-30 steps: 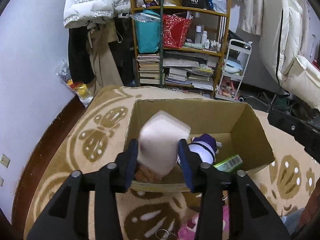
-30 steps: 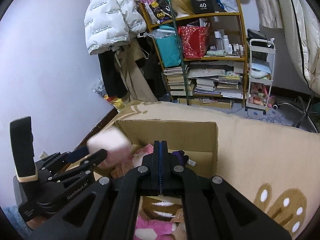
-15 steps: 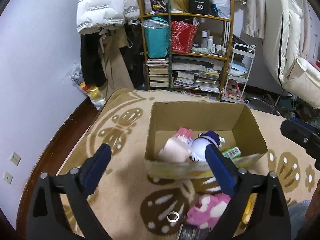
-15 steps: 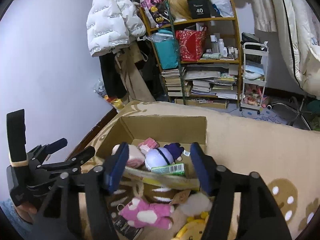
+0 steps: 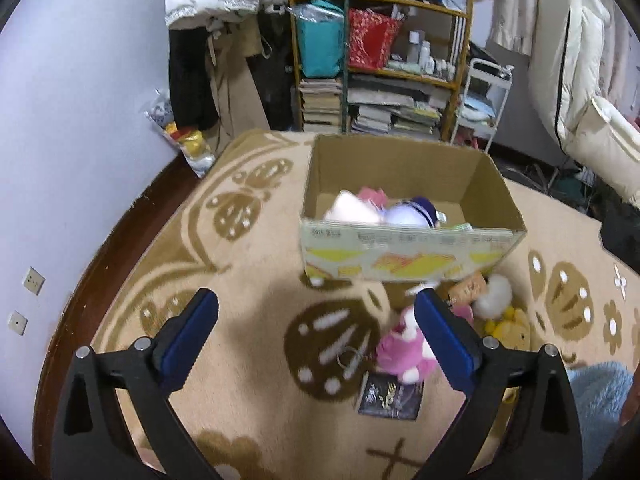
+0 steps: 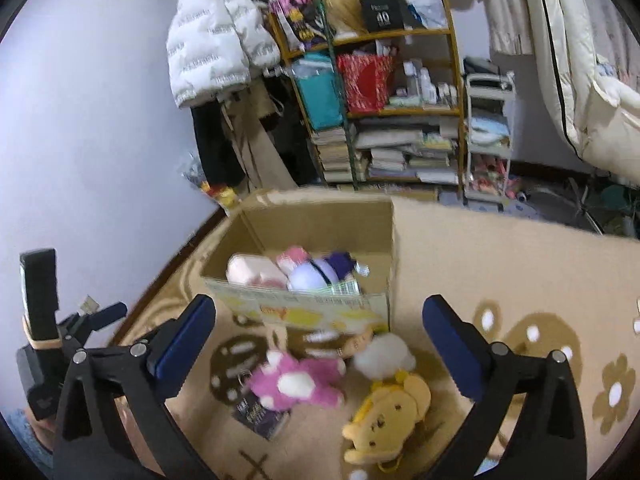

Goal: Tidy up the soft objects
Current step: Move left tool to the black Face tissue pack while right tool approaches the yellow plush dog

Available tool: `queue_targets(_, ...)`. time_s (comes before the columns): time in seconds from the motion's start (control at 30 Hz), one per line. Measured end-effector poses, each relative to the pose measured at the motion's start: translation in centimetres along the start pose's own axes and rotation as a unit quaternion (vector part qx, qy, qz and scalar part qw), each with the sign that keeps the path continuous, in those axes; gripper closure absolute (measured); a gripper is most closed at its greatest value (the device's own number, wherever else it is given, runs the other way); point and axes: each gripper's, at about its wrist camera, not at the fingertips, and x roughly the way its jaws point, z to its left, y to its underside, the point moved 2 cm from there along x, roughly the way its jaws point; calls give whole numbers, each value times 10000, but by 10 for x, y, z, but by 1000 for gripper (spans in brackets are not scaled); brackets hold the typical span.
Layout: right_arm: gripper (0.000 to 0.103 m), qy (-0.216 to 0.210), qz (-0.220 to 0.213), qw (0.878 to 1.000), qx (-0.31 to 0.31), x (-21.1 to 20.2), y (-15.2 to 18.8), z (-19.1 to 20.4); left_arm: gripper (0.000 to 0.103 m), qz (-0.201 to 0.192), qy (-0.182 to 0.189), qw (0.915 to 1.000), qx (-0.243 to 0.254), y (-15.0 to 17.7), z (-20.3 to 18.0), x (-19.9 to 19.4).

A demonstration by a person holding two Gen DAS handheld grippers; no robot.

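In the left wrist view, the left gripper [image 5: 316, 314] is held with its jaws wide apart and nothing between them, above the rug [image 5: 248, 280]. The box [image 5: 408, 248] stands ahead on the rug, open at the top. Three soft things are already lodged in it: a pale pink block [image 5: 352, 212], a pink toy [image 5: 374, 194] behind it, and a purple-and-white plush [image 5: 412, 212]. Outside, just before the near wall, a pink plush [image 5: 400, 350], a white toy [image 5: 494, 296] and a yellow toy [image 5: 514, 326] are left to be boxed. A dark booklet [image 5: 390, 396] lies beside the pink plush.

In the right wrist view, the right gripper [image 6: 320, 330] is likewise spread open and empty, with the pink plush [image 6: 296, 384], the white toy [image 6: 384, 354] and the yellow toy [image 6: 390, 416] lying between its fingers and the box [image 6: 316, 308]. The task is judged roughly half done. The near box wall must be cleared on each lift; room remains in the right part of the box. Open rug lies right of it, while the left gripper [image 6: 96, 316] crowds the left side.
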Motion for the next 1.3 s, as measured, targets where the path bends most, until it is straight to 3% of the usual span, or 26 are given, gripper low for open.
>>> queue_targets(0.53,0,200,905,9949,402,33,73,-26,5,591,133,9977,307,47,-16,24)
queue_targets(1.07,0,562,1693,9812,735,68,98,-44,5,1080,282,9921,572,68,-34,59)
queue_targets(1.3,0,640,1796,9779,863,82,101,-51,5,1271,353,9892,640,75,-40,72)
